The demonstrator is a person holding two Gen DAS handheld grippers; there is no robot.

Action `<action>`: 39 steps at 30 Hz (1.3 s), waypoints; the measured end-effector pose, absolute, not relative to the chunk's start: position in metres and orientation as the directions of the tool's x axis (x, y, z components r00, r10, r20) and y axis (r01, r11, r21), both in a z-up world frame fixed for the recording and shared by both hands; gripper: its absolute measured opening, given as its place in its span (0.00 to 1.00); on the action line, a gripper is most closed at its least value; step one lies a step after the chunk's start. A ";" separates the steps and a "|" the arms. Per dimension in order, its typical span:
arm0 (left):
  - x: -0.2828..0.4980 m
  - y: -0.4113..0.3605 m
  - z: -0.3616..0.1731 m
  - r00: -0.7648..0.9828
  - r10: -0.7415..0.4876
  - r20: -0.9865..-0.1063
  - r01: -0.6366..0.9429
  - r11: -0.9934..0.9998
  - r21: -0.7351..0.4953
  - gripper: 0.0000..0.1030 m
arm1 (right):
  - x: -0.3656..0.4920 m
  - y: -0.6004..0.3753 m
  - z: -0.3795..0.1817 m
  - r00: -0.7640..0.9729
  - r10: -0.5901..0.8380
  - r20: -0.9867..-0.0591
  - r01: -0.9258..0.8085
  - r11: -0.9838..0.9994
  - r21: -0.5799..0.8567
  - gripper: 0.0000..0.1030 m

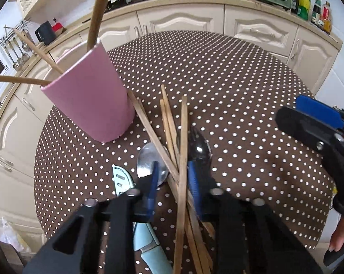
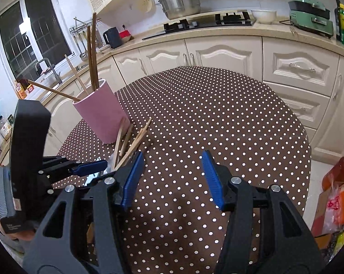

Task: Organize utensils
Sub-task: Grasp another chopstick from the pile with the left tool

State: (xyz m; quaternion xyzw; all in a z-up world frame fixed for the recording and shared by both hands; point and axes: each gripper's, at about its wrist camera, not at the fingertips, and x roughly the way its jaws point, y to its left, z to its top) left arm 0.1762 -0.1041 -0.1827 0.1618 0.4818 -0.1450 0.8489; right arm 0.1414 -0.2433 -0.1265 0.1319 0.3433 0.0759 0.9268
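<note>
Utensils, kitchen setting, listed left to right.

Pink cup [image 1: 89, 93]: stands on the polka-dot surface [image 1: 229, 96] at the left; several wooden sticks [image 1: 96, 16] rise from its mouth and lean outward. The right wrist view shows the same cup [image 2: 101, 114] upright at the surface's left edge.

Peeler with pale blue handle [image 1: 147, 239]: lies flat near the bottom left of the pile, its slotted blade just beside the left finger of the left gripper.

Two metal spoons: one bowl [image 1: 147, 162] left of the chopsticks, one darker bowl [image 1: 200, 147] right of them, both lying on the surface and partly under the sticks.

Loose chopsticks [image 1: 183, 141]: a crossed bundle on the surface just right of the cup's base, fanning away from the camera.

Left gripper [image 1: 174, 187]: points steeply down over the pile, blue pads drawn in close on either side of the chopstick bundle; whether the pads actually press the sticks cannot be told.

Right gripper [image 2: 173, 178]: to the right of the pile, jaws spread apart over bare cloth, nothing between them. In the left wrist view it [image 1: 318, 123] shows at the far right edge.
</note>
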 end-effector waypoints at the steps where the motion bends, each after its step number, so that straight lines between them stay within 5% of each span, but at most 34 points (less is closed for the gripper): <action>1: 0.181 -0.103 -0.183 0.491 -0.093 -0.866 0.399 0.908 0.129 0.14 | 0.142 -0.244 -0.128 0.750 0.233 -0.619 -0.050 0.953 0.298 0.51; 22: 0.177 -0.041 -0.158 0.440 -0.302 -0.846 0.344 0.927 -0.152 0.06 | 0.161 -0.217 -0.134 0.689 0.287 -0.666 -0.094 0.946 0.310 0.54; 36: 0.163 0.022 -0.138 0.561 -0.259 -0.786 0.207 0.963 -0.170 0.06 | 0.227 -0.180 -0.139 0.578 0.394 -0.715 -0.104 0.904 0.415 0.54; 39: 0.160 0.032 -0.137 0.594 -0.216 -0.775 0.170 0.975 -0.142 0.06 | 0.242 -0.174 -0.144 0.545 0.397 -0.738 -0.091 0.903 0.419 0.43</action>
